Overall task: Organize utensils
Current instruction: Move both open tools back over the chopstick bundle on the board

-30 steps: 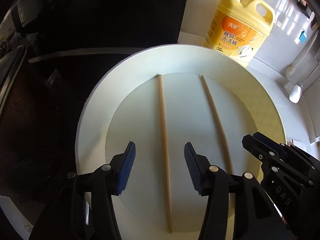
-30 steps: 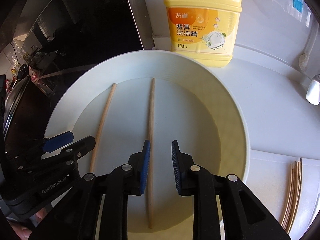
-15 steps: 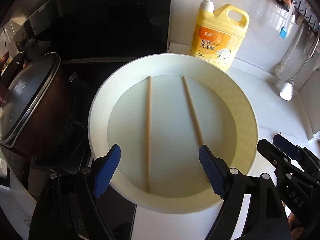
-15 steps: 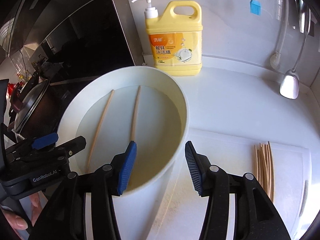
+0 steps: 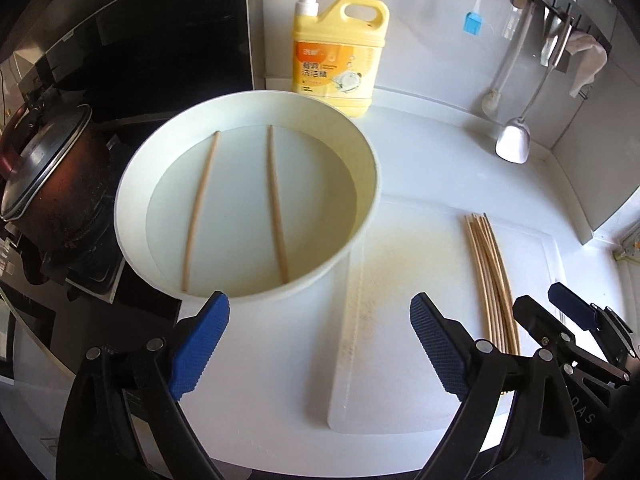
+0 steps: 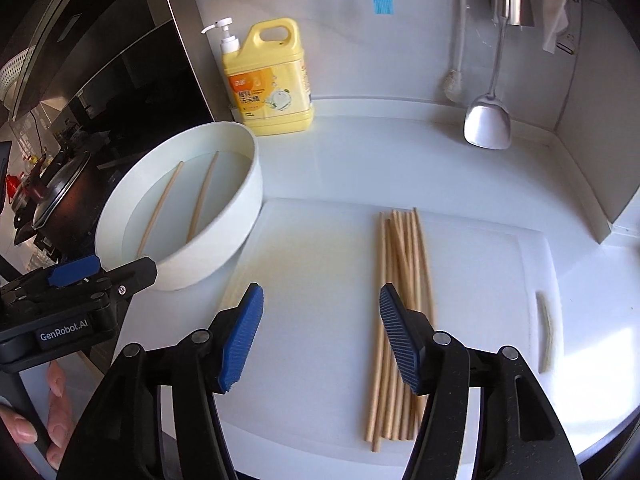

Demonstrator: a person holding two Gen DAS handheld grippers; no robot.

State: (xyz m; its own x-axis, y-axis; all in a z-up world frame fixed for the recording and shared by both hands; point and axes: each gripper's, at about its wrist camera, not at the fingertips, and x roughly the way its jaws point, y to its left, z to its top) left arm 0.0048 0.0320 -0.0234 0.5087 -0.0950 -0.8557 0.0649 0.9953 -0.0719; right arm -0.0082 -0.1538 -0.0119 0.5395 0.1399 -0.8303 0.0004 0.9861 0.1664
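Note:
Two wooden chopsticks (image 5: 276,204) (image 6: 202,198) lie side by side in a white basin (image 5: 372,184) (image 6: 248,208) of water. Several more chopsticks (image 5: 492,276) (image 6: 400,300) lie bunched on a white cutting board (image 5: 392,360) (image 6: 312,320) to the basin's right. My left gripper (image 5: 320,344) hangs over the board's left edge, near the basin's front wall, jaws opening wide with nothing between them. My right gripper (image 6: 320,336) is above the board just left of the bunch, its jaws also opening and empty. Each gripper shows at the edge of the other's view.
A yellow dish soap jug (image 5: 336,60) (image 6: 268,80) stands behind the basin. A dark lidded pot (image 5: 44,176) sits on the stove at left. A metal spatula (image 6: 488,120), a blue brush (image 6: 383,2) and a cloth hang on the back wall. A hand (image 6: 24,420) grips the left handle.
Both grippers let go of the chopsticks in the basin, pulled back and up, and swung right over the cutting board. Both jaws have widened.

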